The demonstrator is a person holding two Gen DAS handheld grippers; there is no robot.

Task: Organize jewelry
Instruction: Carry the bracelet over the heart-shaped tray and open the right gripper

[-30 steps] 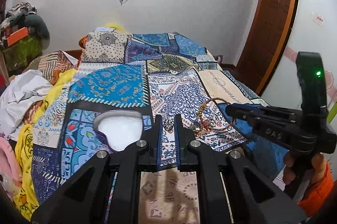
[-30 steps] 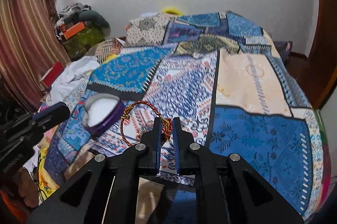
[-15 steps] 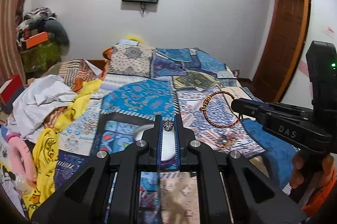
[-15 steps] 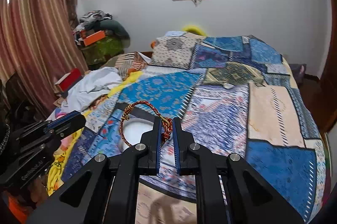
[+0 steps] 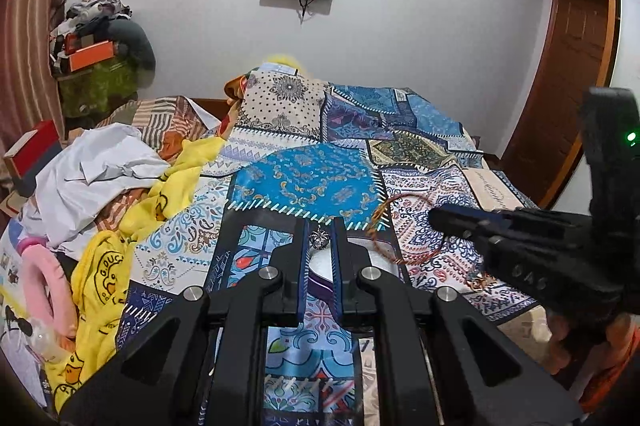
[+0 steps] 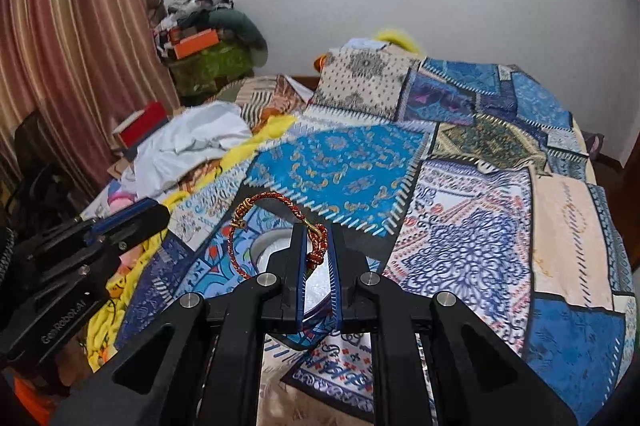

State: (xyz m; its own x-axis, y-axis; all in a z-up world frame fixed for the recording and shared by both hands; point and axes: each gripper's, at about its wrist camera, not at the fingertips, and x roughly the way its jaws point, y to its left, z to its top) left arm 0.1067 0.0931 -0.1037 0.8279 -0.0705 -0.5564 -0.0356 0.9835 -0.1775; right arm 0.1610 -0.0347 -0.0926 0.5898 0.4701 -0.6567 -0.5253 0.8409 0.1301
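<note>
My left gripper (image 5: pixel 320 240) is shut on a small silver ornament (image 5: pixel 320 239) and holds it above the white-lined purple jewelry box (image 5: pixel 380 258) on the patchwork bedspread. My right gripper (image 6: pixel 318 246) is shut on a red-and-gold braided bracelet (image 6: pixel 256 222) and hangs over the same box (image 6: pixel 266 248). In the left wrist view the right gripper (image 5: pixel 436 216) reaches in from the right with the bracelet (image 5: pixel 400 226). In the right wrist view the left gripper (image 6: pixel 160 216) sits at the left. Another small jewelry piece (image 5: pixel 478 282) lies on the bedspread, to the right of the box.
The patchwork bedspread (image 6: pixel 460 186) covers the bed. A pile of white, yellow and pink clothes (image 5: pixel 100 206) lies on the left side. A red box (image 6: pixel 140 124) and cluttered shelf (image 6: pixel 204 46) stand by the curtain. A wooden door (image 5: pixel 568 86) is at the right.
Both grippers have drawn closer over the box with their pieces still held. The bracelet now hangs lower, just over the box's far right edge.
</note>
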